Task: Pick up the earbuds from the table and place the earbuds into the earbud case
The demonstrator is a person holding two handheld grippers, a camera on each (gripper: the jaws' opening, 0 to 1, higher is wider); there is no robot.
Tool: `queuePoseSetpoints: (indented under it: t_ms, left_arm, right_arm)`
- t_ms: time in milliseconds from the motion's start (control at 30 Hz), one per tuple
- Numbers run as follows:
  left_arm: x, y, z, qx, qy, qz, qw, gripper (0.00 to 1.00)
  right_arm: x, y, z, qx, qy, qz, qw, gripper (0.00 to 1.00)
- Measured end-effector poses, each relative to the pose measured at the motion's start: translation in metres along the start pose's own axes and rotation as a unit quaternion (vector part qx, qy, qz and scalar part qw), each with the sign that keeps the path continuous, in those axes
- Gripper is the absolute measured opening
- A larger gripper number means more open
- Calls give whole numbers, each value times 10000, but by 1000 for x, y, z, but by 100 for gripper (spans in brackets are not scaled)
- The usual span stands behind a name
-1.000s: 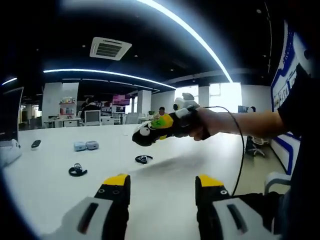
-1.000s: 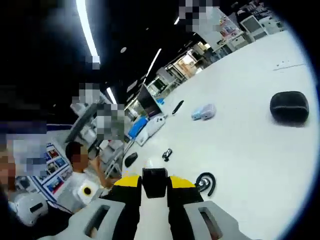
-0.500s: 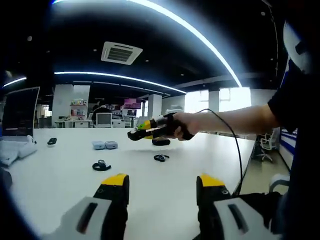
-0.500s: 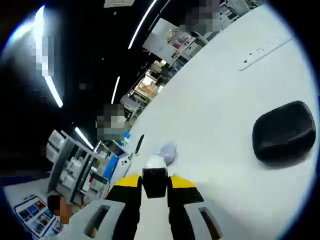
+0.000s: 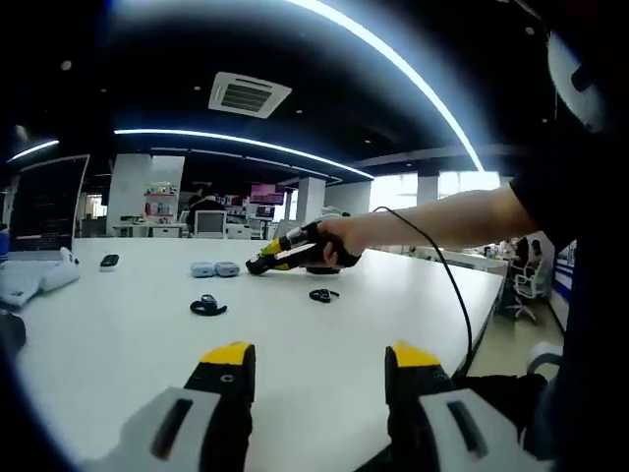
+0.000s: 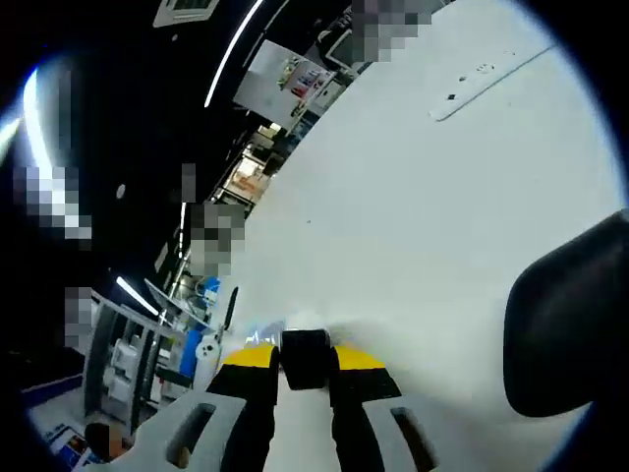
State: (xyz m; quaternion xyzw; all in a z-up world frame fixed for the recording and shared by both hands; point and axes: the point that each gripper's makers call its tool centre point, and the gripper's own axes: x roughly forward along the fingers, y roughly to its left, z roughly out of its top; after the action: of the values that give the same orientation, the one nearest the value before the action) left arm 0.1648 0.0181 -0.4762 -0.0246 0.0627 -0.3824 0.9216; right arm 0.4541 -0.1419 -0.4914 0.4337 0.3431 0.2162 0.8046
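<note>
In the left gripper view, two black earbuds lie on the white table (image 5: 118, 334), one at the left (image 5: 207, 306) and one further right (image 5: 321, 294). My left gripper (image 5: 316, 372) stands open low over the near table, well short of them. A hand holds my right gripper (image 5: 259, 265) low over the table beyond the earbuds, its tip near two pale blue cases (image 5: 214, 268). A black earbud case (image 5: 316, 268) sits under that hand. In the right gripper view, my right gripper (image 6: 305, 359) has its jaws shut, and the black case (image 6: 570, 324) looms large at the right.
A laptop (image 5: 44, 211) and a white object (image 5: 39, 280) sit at the table's left end, with a small black item (image 5: 109, 261) behind. A cable (image 5: 447, 285) trails from the hand toward me. Office desks stand far behind.
The right gripper has dropped lower and further out, down near the black case, which now looks much bigger in its view. The earbuds lie where they were.
</note>
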Motion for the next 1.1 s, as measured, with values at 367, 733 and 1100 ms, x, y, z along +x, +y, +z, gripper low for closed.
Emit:
queuePoseSetpoints:
  t_ms: [367,733,1100]
  left_arm:
    - [6,-8,1,-25,9,-101,9999,54]
    - [10,-17,1,-24,44,-168,9998,54]
    - [15,-33,5,35,110,-249,9996,54]
  right_arm:
    - [-7,-7,12,-445,-72,-377,9983,21]
    - [-19,-17,15,-435,-69,-484,9979,22]
    - [-34,-7,21,-526,-176,-202,9983,23]
